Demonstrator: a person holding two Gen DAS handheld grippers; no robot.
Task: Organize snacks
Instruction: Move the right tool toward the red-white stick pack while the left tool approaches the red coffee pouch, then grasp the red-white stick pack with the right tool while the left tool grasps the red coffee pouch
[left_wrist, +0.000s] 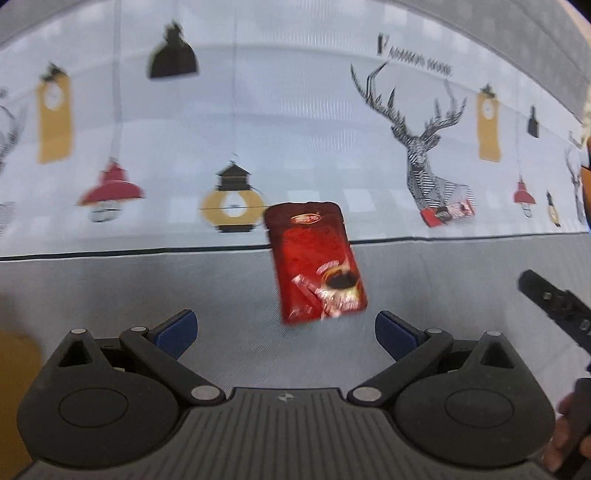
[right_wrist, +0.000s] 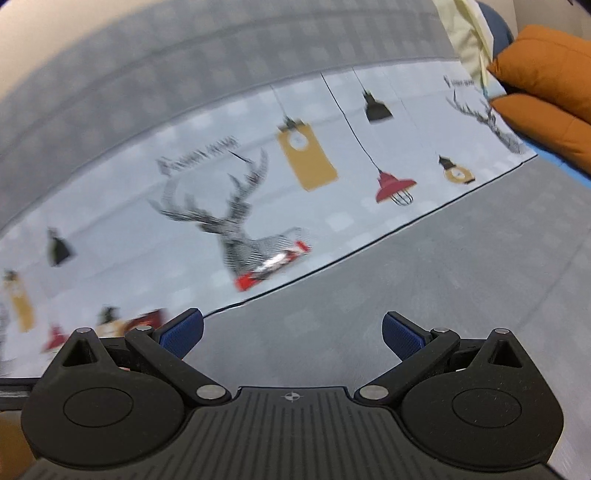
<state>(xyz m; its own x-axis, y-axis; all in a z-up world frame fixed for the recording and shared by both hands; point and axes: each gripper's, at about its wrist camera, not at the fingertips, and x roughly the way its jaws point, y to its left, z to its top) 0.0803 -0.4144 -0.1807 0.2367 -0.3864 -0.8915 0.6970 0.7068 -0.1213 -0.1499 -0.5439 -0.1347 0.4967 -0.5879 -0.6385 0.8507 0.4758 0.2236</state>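
A dark red snack packet (left_wrist: 317, 262) lies flat on the printed tablecloth, just ahead of my left gripper (left_wrist: 286, 330), which is open with nothing between its blue pads. A smaller red and silver snack bar (left_wrist: 448, 213) rests on the deer print to the right. The right wrist view shows that same bar (right_wrist: 273, 266) on the deer print, well ahead of my right gripper (right_wrist: 291, 334), open and empty. The edge of the dark red packet (right_wrist: 147, 319) peeks out at the lower left there. The right gripper's black finger (left_wrist: 554, 302) shows at the left view's right edge.
The tablecloth (left_wrist: 295, 147) carries lamp, clock and deer prints, with a grey band (right_wrist: 443, 277) nearest me. An orange cushion (right_wrist: 546, 85) and a pale cloth (right_wrist: 472, 37) sit at the far right. A hand (left_wrist: 565, 435) shows at the lower right.
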